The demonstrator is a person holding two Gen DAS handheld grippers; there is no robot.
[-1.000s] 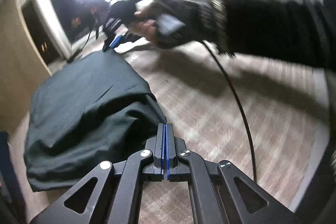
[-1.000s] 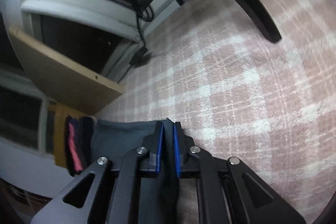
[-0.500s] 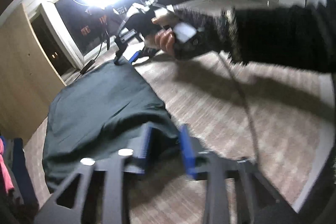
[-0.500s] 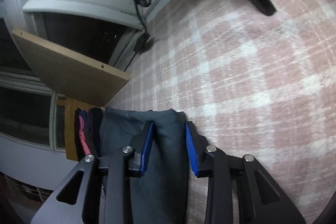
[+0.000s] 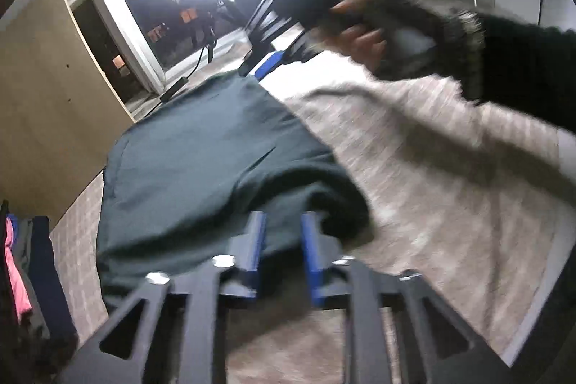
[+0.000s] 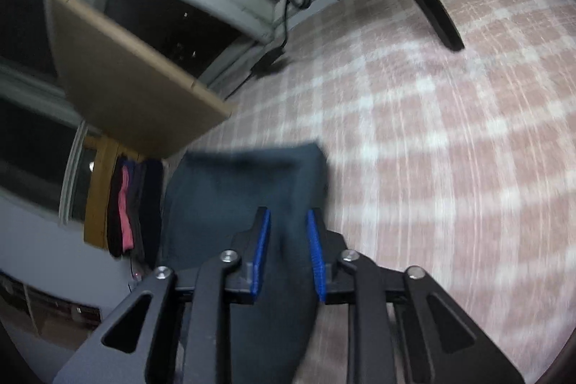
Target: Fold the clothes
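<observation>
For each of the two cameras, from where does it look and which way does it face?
Left wrist: sits on the left tool, looks forward and down over the dark green garment on the checked carpet; the person's right hand with the right tool shows beyond it.
Right wrist: sits on the right tool, looks down along the same garment toward the wooden board; only its own open fingers show.
Shared: garment, carpet, board, hanging clothes.

motion-blurred right hand [image 5: 381, 34], garment [image 6: 244, 189] edges smeared
</observation>
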